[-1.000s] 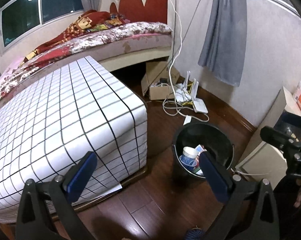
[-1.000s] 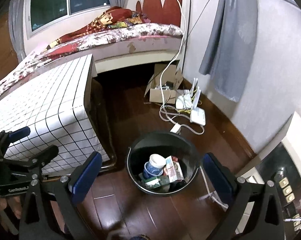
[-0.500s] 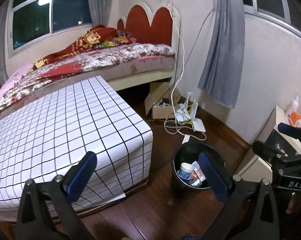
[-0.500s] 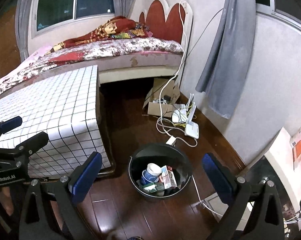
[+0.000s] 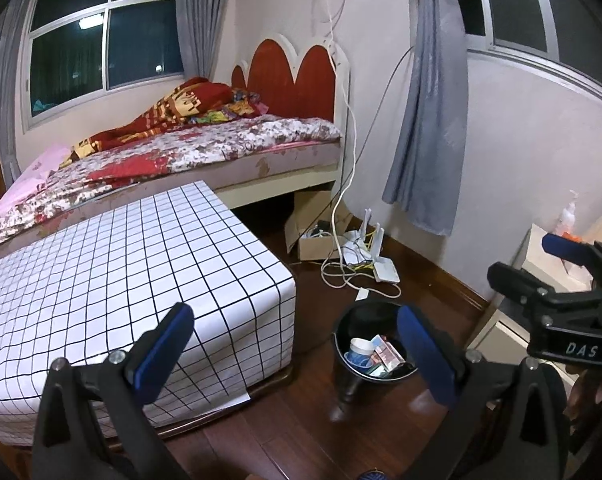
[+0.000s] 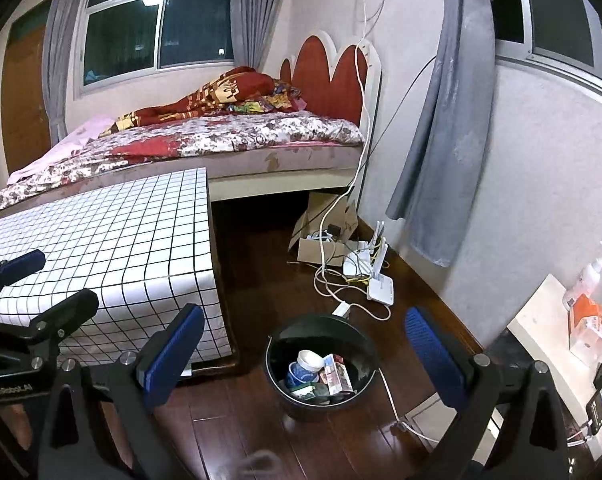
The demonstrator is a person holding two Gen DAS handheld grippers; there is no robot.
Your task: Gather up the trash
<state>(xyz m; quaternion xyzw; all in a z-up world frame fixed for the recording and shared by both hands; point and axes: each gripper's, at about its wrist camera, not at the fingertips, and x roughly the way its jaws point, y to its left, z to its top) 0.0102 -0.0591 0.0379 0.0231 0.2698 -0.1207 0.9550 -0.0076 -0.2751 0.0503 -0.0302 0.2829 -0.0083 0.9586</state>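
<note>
Both my claws are spread wide with nothing in them; left claw [image 5: 293, 354], right claw [image 6: 305, 350]; the black bin [image 6: 275, 346] sits on the wood floor just beside the checkered surface [image 6: 113, 236]; inside it a paper cup [image 6: 307, 362] and a carton [image 6: 337, 374].

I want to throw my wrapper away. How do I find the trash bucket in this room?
Find the bed with the red headboard, then the low table under the white checked cloth in front of it. On the dark wood floor just past that table's corner sits the round black bucket. Nothing else on the floor holds a paper cup and wrappers.
</note>
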